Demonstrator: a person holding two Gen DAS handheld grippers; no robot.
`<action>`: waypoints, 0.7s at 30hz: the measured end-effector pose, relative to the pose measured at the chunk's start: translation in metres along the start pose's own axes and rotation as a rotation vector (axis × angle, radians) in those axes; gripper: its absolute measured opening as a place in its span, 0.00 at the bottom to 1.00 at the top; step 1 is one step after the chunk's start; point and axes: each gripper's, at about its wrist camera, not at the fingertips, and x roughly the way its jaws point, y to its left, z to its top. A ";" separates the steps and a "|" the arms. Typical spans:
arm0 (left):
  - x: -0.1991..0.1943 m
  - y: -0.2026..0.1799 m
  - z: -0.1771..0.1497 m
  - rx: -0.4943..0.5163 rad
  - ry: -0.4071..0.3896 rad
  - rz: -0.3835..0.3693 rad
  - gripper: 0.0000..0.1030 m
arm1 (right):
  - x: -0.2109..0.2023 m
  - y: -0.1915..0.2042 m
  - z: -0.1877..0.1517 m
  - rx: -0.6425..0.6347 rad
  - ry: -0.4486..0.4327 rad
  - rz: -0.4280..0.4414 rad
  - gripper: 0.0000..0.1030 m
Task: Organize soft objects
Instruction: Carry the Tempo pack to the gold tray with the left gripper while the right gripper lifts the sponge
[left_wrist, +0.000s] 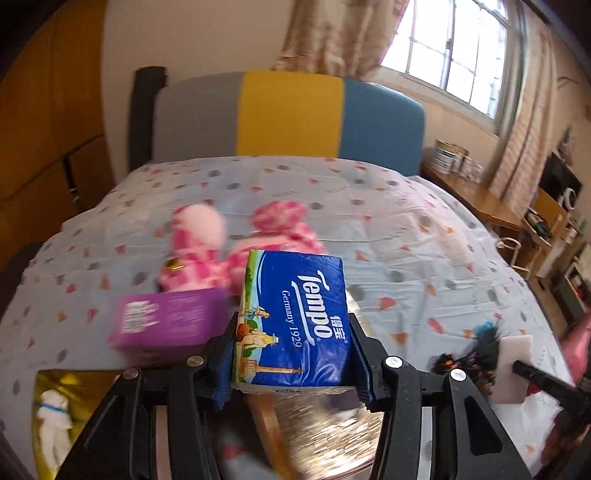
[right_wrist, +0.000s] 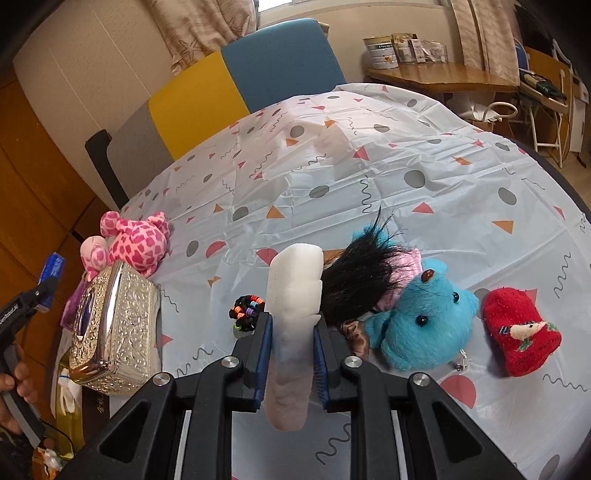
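At the far left, the left hand-held gripper (left_wrist: 291, 328) is clenched on a blue Tempo tissue pack (left_wrist: 295, 317), raised above the bed (left_wrist: 406, 229). Just beside it lies a purple box (left_wrist: 170, 321), with a pink spotted plush toy (right_wrist: 136, 243) behind an embossed silver tissue box (right_wrist: 118, 328). Toward the middle, the right hand-held gripper (right_wrist: 293, 332) grasps a white sponge (right_wrist: 295, 280) upright over the sheet, near a cluster of hair ties (right_wrist: 245, 308). Right of it lie a black wig (right_wrist: 358, 277), a blue teddy bear (right_wrist: 421, 317) and a red sock (right_wrist: 519, 332).
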 end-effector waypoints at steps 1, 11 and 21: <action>-0.003 0.007 -0.004 -0.004 -0.003 0.012 0.50 | 0.000 0.000 0.000 -0.003 0.000 -0.001 0.19; -0.049 0.071 -0.057 -0.087 -0.037 0.122 0.50 | 0.006 0.007 -0.004 -0.048 0.022 -0.041 0.19; -0.089 0.104 -0.106 -0.127 -0.062 0.198 0.51 | 0.015 0.014 -0.010 -0.090 0.054 -0.093 0.19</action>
